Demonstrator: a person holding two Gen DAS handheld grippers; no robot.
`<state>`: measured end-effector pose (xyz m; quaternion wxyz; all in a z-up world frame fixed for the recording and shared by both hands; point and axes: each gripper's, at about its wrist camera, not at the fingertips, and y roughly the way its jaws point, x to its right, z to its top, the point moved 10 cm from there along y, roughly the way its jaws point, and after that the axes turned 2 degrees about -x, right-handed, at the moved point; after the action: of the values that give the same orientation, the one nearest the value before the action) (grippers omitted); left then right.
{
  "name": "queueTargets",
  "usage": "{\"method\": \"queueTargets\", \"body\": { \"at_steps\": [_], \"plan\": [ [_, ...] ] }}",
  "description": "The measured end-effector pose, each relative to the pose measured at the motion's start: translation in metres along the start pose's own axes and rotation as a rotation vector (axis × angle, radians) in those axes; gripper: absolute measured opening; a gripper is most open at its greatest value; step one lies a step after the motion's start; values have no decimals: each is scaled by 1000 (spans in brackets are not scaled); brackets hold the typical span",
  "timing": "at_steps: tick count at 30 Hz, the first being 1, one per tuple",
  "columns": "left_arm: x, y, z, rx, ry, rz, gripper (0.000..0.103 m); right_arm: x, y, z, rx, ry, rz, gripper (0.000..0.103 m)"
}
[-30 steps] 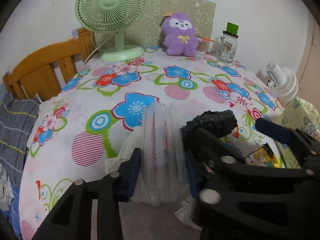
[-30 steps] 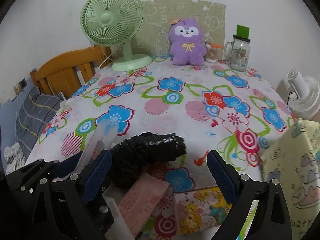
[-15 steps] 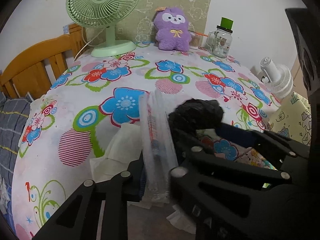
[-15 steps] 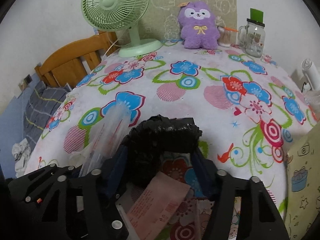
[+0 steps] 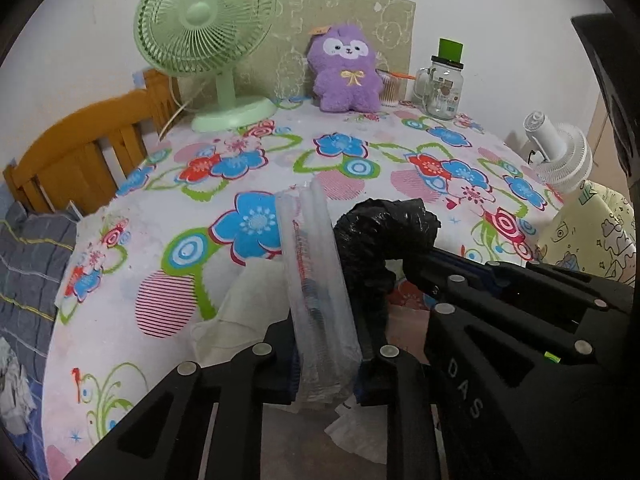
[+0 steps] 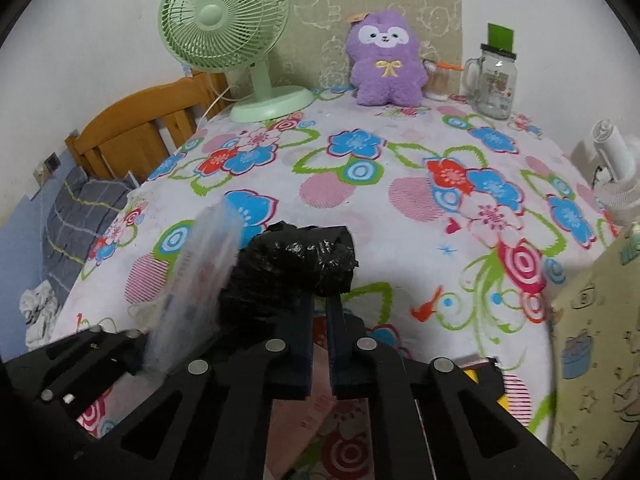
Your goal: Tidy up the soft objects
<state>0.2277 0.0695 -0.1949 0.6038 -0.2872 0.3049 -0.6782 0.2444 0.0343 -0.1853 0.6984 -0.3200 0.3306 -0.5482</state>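
Observation:
My left gripper (image 5: 326,356) is shut on a clear plastic bag roll (image 5: 316,276), which stands up between its fingers; the roll also shows in the right wrist view (image 6: 200,276). My right gripper (image 6: 320,316) is shut on a crumpled black plastic bag (image 6: 296,268), seen in the left wrist view (image 5: 380,236) just right of the clear roll. Both grippers are close together over the near edge of the floral tablecloth (image 6: 360,184). A purple plush toy (image 6: 386,64) sits upright at the far edge of the table.
A green desk fan (image 6: 240,40) stands at the far left, a glass mug jar (image 6: 494,80) at the far right. White tissue (image 5: 240,312) and a pink paper (image 6: 320,392) lie under the grippers. A yellow patterned bag (image 6: 592,352) is at right; a wooden headboard (image 6: 140,128) at left.
My right gripper moved onto the black bag and closed on it. My left gripper kept its hold on the clear roll, squeezing it narrower.

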Motion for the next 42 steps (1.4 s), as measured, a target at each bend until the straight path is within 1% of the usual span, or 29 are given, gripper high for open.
{"method": "queueTargets", "body": {
  "at_steps": [14,17,21,24,26,27,28,29,30,31,33,36,42],
  "plan": [
    [10,-29,-1,47,4,-2,16,9,-39,-4,61,20,-10,8],
    [11,-35,-2,58,5,1,16,11,-48,-7,72,25,-12,6],
    [9,-40,-6,65,7,9,16,13,-53,-13,73,35,-10,5],
    [3,-37,-8,53,-3,27,16,12,-51,-18,50,43,14,7],
    [0,-35,-9,50,-3,37,16,12,-48,-19,39,42,11,11],
    [-2,-34,-9,50,-2,41,16,11,-47,-20,34,44,10,20],
    [-2,-34,-10,50,-1,45,16,12,-46,-19,33,50,12,31],
    [-4,-33,-10,50,-3,48,16,13,-45,-19,33,58,7,38],
    [-7,-32,-9,48,-7,47,16,13,-43,-18,33,63,7,59],
    [-9,-31,-9,49,-10,48,16,13,-43,-17,38,64,11,73],
    [-12,-29,-7,50,-10,53,16,11,-40,-15,48,57,9,74],
    [-15,-24,-4,44,-5,56,16,7,-32,-10,31,47,8,74],
    [-23,-12,3,32,-4,56,16,0,-20,2,36,20,2,74]
  ]
}}
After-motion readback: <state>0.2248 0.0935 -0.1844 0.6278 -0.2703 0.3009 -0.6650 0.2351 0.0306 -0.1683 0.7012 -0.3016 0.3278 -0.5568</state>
